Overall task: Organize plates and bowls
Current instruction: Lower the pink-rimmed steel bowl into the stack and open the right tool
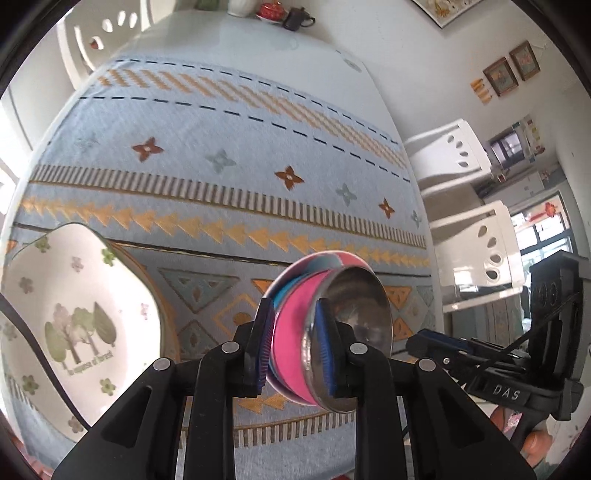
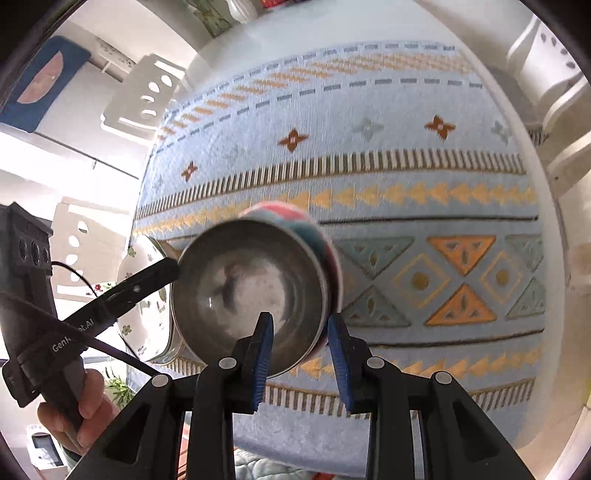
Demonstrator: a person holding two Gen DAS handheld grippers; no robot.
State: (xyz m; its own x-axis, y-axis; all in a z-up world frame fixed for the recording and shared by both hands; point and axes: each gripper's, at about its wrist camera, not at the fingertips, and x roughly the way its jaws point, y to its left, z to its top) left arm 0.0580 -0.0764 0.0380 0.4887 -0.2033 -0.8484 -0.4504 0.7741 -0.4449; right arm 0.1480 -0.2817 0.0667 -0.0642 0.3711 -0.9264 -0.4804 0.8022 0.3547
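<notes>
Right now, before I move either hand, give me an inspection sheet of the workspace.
Surface: table under a blue patterned cloth; far end bare and glossy.
Job's things: pink and blue bowl with steel lining, tilted on its side in the air; white tree-print plate lying on the cloth at left, on something gold-rimmed.
Clutter: dark teapot, red dish and white vase at the far end.
Grippers: left gripper shut on the bowl's wall; right gripper open, one finger in front of the bowl's mouth, contact unclear.
Cables: black cable across the plate.
Surroundings: white chairs beside the table, framed pictures on the wall.
</notes>
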